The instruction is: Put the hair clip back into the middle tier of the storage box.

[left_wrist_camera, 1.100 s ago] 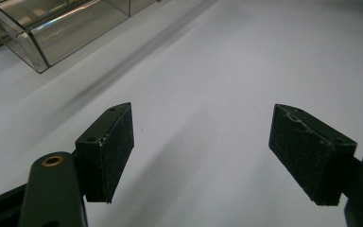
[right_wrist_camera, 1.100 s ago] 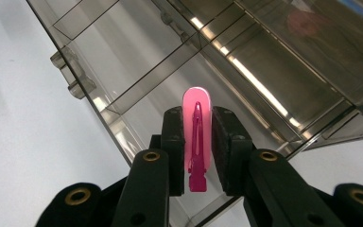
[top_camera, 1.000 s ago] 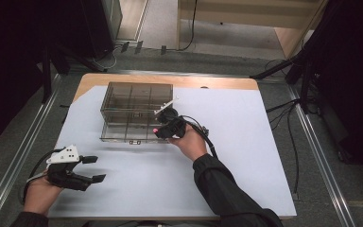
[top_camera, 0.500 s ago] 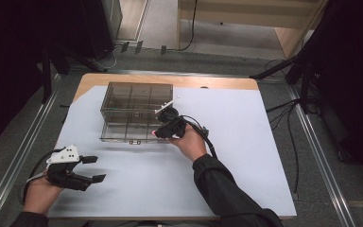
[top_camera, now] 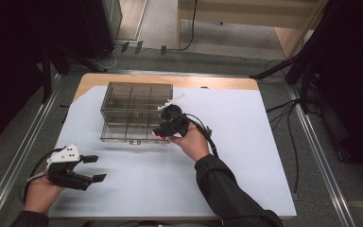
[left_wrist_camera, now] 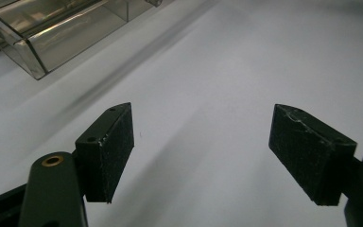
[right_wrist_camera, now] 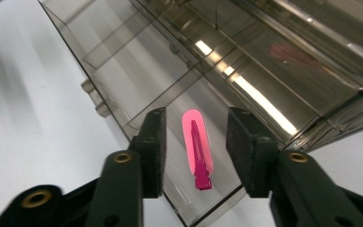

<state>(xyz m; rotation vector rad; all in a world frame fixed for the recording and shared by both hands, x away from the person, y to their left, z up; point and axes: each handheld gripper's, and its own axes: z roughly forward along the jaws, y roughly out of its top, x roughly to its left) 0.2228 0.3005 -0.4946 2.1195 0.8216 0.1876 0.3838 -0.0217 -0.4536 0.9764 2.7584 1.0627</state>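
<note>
We see the right gripper (top_camera: pixel 163 131) at the near right corner of the smoky clear organiser box (top_camera: pixel 134 101), about where it was a second ago; any shift since then is slight. In the right gripper view its jaws stand apart with a gap on both sides of the pink hair clip (right_wrist_camera: pixel 197 149), so they grip nothing. The clip lies flat on the floor of the near compartment of the box (right_wrist_camera: pixel 246 61), its darker hinge end toward the camera, between the two pads (right_wrist_camera: pixel 157 151) but not touching either. In the high view the clip (top_camera: pixel 158 135) shows as a small pink spot right under the gripper tips. The person's right hand (top_camera: pixel 194 142) holds the tool, cable trailing back over the white sheet (top_camera: pixel 246 156).

The left gripper (top_camera: pixel 94 168) sits well apart near the front left of the sheet, jaws wide open and empty, same place as in both earlier frames. In the left gripper view we see its pads (left_wrist_camera: pixel 116 142) over bare white sheet (left_wrist_camera: pixel 208 85), with a corner of the box (left_wrist_camera: pixel 52 33) far off at top left. The left hand (top_camera: pixel 40 191) rests at the table edge.
</note>
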